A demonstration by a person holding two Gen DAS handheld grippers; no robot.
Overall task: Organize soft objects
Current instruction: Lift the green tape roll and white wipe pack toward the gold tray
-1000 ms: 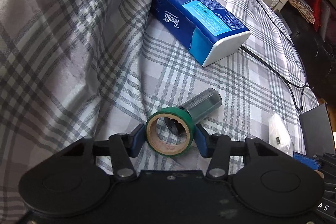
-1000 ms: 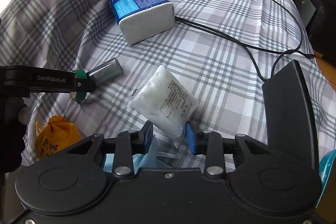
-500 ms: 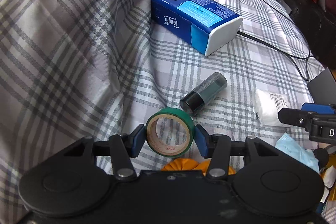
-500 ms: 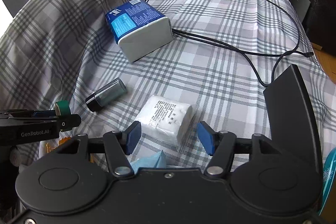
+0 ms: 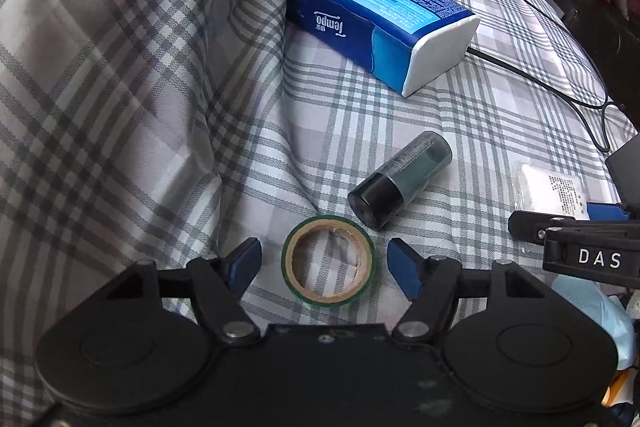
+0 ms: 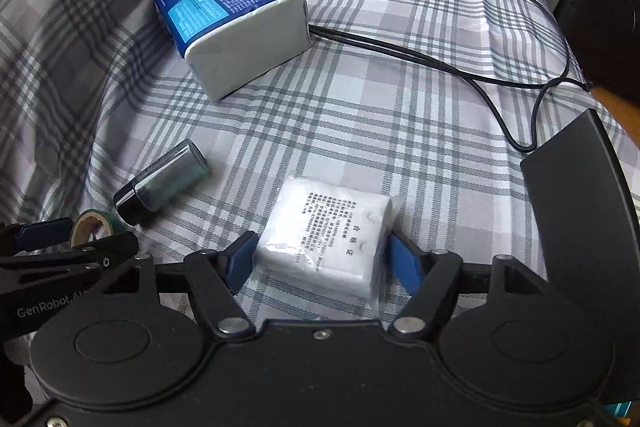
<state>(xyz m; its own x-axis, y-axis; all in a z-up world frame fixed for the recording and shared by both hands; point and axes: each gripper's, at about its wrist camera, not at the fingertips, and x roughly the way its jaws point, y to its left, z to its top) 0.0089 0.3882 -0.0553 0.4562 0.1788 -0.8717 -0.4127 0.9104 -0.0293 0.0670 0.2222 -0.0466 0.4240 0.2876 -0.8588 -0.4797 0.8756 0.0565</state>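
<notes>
**Left wrist view: both jaws wide, tape and cotton pack lying loose on the bed**

Left hand-held gripper (image 5: 324, 263) is spread wide; green tape roll (image 5: 329, 258) lies flat on the plaid bedspread (image 5: 120, 87) between the pads, touching neither. Dark bottle (image 5: 400, 179) lies on its side at 1 o'clock from the roll, just beside it. Blue tissue pack (image 5: 376, 27) sits farther off at 12 o'clock, black cable (image 5: 540, 75) running behind it.

Right hand-held gripper (image 6: 322, 259) is also wide, straddling the white cotton pack (image 6: 328, 235); whether the pads touch the wrapper we cannot tell, but nothing is squeezed. From the right wrist view the bottle is at 10 o'clock and the tissue pack at 11 o'clock.

Progress, as we judge it: nothing held now. Soft items (tissue pack, cotton pack, a light-blue face mask (image 5: 592, 307) at 3 o'clock, left view) are spread apart, not grouped. No bin visible. Most sorting looks left.
</notes>
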